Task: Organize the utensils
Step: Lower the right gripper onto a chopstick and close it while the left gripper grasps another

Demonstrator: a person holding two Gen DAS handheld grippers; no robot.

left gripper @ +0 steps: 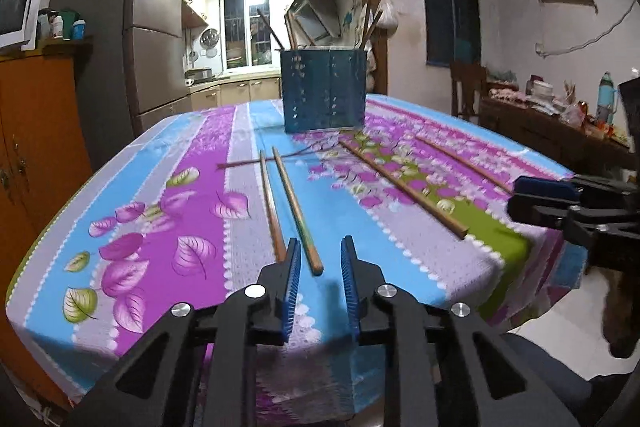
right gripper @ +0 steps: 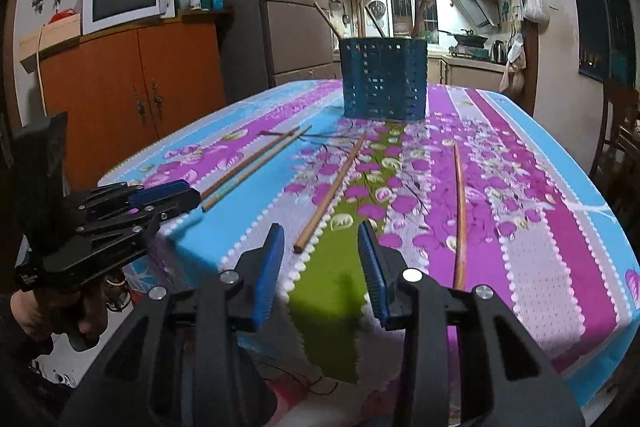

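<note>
A floral cloth (left gripper: 192,187) covers the table, with a kitchen doorway beyond. Ahead of both open grippers stands the blue holder (left gripper: 324,89), already holding some sticks. Four chopsticks lie loose: one's end (left gripper: 316,269) sits between the left gripper's (left gripper: 320,287) fingers; another (right gripper: 330,191) points between the right gripper's (right gripper: 322,267). Both hover at the near table edge.
</note>
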